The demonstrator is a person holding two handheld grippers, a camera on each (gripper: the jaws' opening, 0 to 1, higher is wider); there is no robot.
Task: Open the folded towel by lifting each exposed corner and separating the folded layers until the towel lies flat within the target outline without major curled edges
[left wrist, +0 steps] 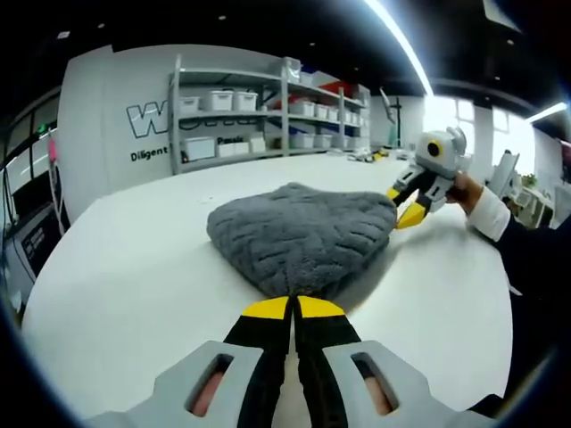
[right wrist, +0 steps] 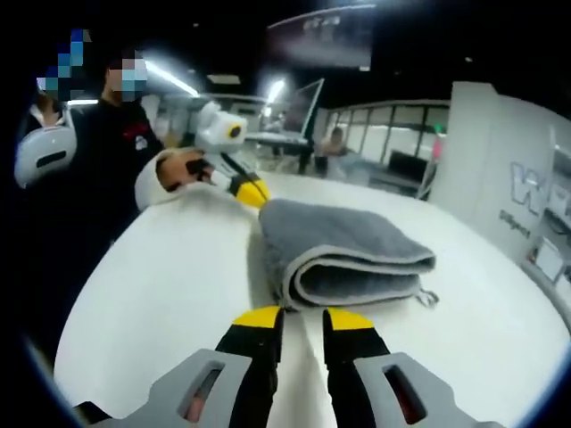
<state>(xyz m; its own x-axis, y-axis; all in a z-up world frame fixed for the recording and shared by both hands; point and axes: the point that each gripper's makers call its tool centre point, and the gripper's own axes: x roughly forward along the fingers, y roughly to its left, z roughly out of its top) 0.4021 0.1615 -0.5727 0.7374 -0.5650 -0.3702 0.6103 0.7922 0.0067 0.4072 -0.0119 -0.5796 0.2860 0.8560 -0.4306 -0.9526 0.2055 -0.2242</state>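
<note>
Sitting folded on the white table (left wrist: 125, 267), the grey towel (left wrist: 299, 234) is untouched. Left gripper (left wrist: 293, 308) jaws clenched together at its near corner; right gripper (right wrist: 302, 319) slightly parted, grasping nothing.

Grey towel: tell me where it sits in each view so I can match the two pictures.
Left gripper view: the grey towel lies folded at centre on the white table, just beyond the yellow jaw tips.
Right gripper view: the towel sits right of centre, stacked folds facing the camera.
Shared landmark: the wall with large lettering, seen at the right edge in the right gripper view.
</note>
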